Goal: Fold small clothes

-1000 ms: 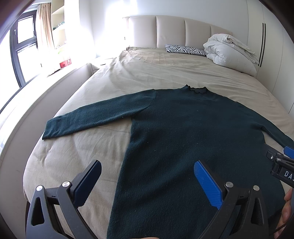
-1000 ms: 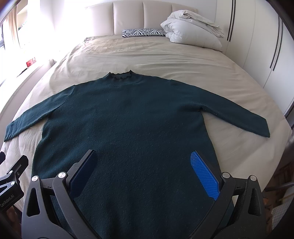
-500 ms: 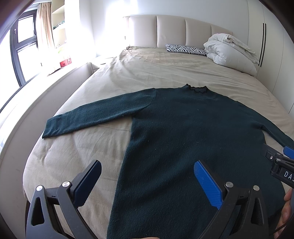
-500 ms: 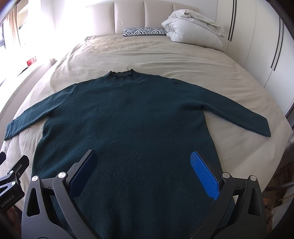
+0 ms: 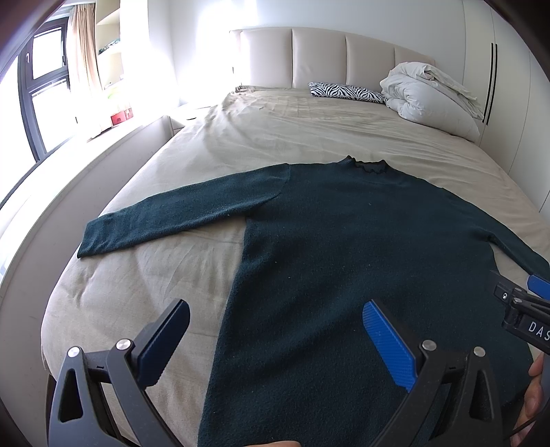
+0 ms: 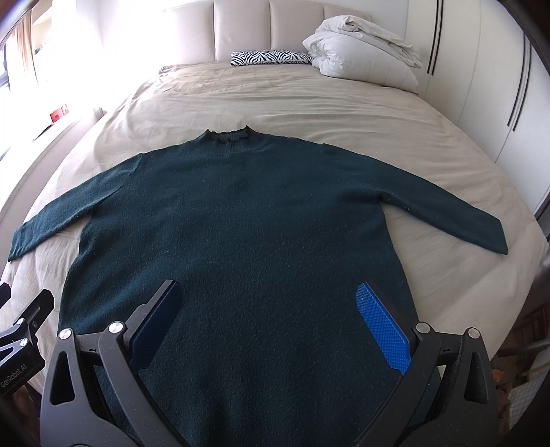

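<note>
The left gripper [image 5: 275, 335] is hanging above the near end of the bed [image 5: 302, 117] with its blue-padded fingers spread wide and nothing between them, and the right gripper [image 6: 270, 314] is doing the same just beside it, jaws wide apart and gripping nothing. Under and ahead of both tools a dark green sweater [image 6: 240, 247] is lying flat and face-up on the beige sheet, collar pointing away toward the headboard [image 6: 275, 27], both sleeves stretched out to the sides. The left camera is showing the sweater's left edge passing between its fingers, the left sleeve [image 5: 178, 213] in full, and a window [image 5: 37, 103] with a curtain off to that side; the right sleeve is running out of that frame. The right camera is sitting over the middle of the hem and is showing the right sleeve [image 6: 457, 216] to its cuff, plus wardrobe doors [image 6: 498, 86] along the right wall. Beyond the collar, a zebra-print pillow [image 6: 271, 56] and a bundled white duvet [image 6: 364, 51] are resting against the headboard. At the right edge of the left view, the other tool is showing the letters "DAS" beside a person's fingers [image 5: 536, 388]; at the left edge of the right view, a label is reading "GenRobot.AI".
</note>
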`<act>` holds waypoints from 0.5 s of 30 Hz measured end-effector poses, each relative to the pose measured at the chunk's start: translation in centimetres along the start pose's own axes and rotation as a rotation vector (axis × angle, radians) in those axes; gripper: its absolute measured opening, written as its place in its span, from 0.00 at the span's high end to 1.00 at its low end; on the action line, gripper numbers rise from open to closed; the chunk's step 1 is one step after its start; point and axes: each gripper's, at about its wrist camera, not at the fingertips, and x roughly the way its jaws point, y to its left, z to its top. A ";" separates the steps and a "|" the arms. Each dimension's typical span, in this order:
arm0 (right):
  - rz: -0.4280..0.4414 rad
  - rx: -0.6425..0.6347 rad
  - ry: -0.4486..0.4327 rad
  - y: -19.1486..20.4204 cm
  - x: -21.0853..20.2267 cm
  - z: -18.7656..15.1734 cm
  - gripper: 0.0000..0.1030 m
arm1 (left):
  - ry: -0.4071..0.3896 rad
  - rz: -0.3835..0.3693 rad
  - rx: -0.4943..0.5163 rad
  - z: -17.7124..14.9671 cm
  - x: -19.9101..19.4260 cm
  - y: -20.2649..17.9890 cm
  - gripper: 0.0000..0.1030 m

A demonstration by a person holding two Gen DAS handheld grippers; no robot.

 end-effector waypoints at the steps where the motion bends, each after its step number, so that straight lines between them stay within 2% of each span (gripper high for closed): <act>1: 0.000 0.000 0.001 0.0 0.1 0.0 0.00 | 0.000 0.000 0.000 -0.1 0.0 0.0 0.00; 10: 0.002 0.000 0.009 -0.1 0.4 0.0 0.00 | 0.003 0.002 -0.002 -0.3 0.2 -0.2 0.00; 15: 0.007 0.007 0.015 -0.5 0.8 0.0 0.00 | -0.005 0.038 0.011 -0.5 0.6 -0.7 0.00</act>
